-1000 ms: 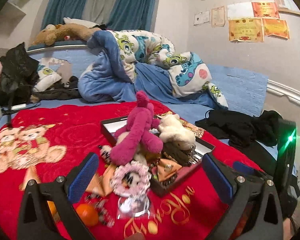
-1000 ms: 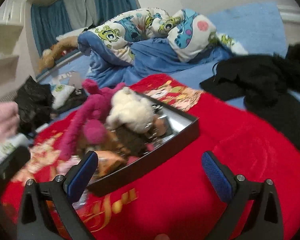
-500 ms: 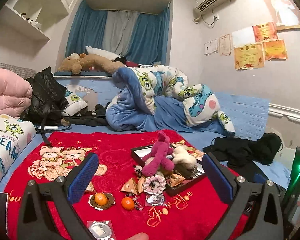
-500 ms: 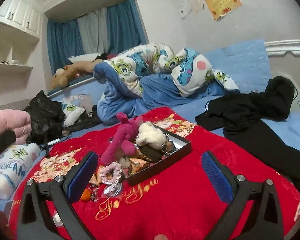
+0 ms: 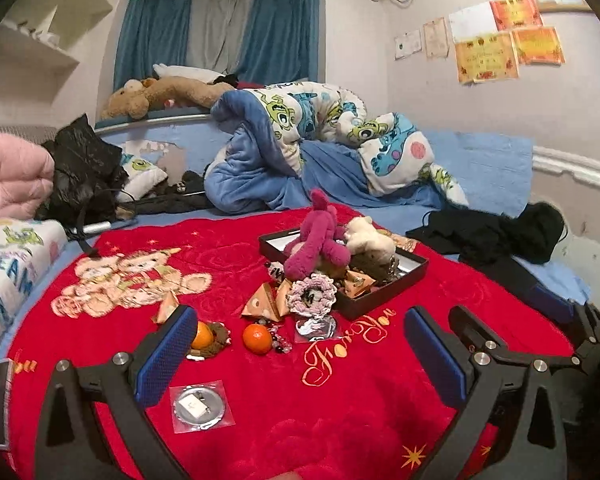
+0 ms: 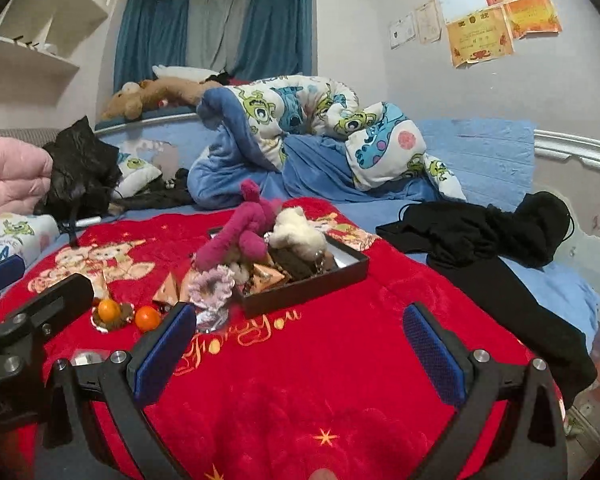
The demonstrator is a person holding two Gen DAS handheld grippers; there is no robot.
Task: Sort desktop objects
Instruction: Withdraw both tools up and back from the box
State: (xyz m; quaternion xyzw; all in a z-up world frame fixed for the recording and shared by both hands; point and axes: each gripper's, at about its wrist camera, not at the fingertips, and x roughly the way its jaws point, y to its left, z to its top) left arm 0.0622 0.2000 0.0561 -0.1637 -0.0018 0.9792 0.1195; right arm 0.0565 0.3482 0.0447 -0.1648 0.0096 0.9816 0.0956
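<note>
Dark tray (image 5: 384, 294) heaped with pink plush (image 5: 320, 240).

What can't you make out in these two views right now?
- Bottom of the black tray: covered by the pink plush and white plush, both views.
- Wall certificates: print too small.
- Second orange: partly behind the left gripper finger, left view.

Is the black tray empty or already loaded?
Loaded: the black tray holds a pink plush, a white plush and smaller bits.
</note>
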